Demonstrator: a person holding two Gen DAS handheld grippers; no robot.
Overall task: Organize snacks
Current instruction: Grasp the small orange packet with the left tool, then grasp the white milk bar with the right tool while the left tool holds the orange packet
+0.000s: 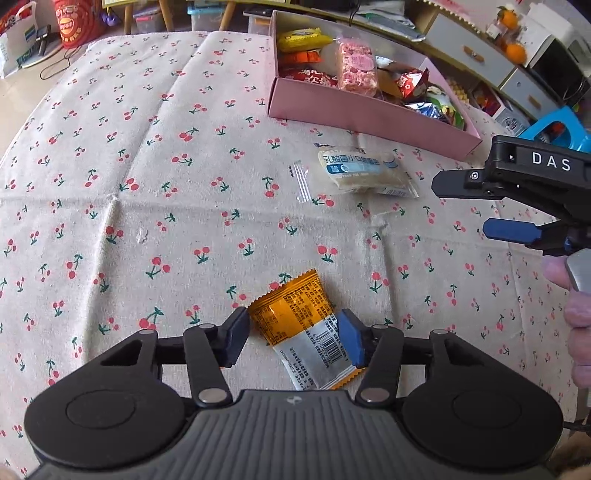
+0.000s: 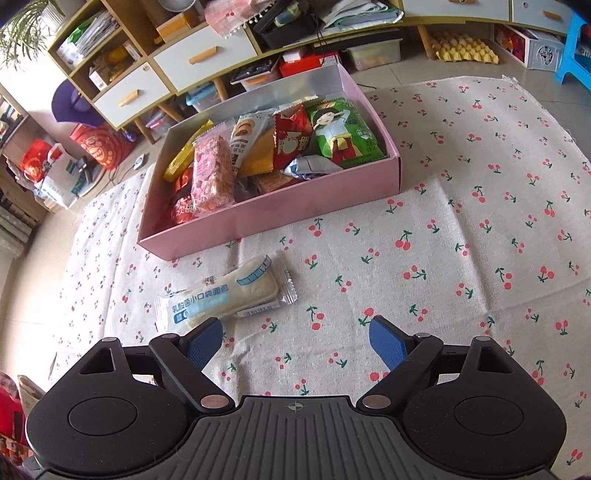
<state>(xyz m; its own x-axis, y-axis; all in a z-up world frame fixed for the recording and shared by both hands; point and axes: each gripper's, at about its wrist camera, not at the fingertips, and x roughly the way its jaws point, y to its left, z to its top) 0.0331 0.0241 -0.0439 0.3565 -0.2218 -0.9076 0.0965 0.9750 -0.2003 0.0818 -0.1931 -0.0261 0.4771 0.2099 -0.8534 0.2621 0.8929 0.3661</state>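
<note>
An orange and silver snack packet [image 1: 301, 328] lies on the cherry-print cloth between the fingers of my left gripper [image 1: 295, 338]. The jaws touch or nearly touch its two sides; I cannot tell whether they grip it. A white bread packet [image 1: 360, 173] lies further ahead, and shows in the right wrist view [image 2: 229, 295] just ahead of my open, empty right gripper [image 2: 295, 343]. The right gripper also shows at the right edge of the left wrist view [image 1: 461, 206]. A pink box [image 2: 258, 218] holding several snacks stands behind; it also shows in the left wrist view [image 1: 369, 114].
The cherry-print cloth [image 2: 461, 221] covers the surface. Shelves and drawers [image 2: 207, 55] with clutter stand beyond the box. A blue stool [image 1: 561, 129] is at the far right. A red bag [image 1: 70, 22] sits on the floor at the far left.
</note>
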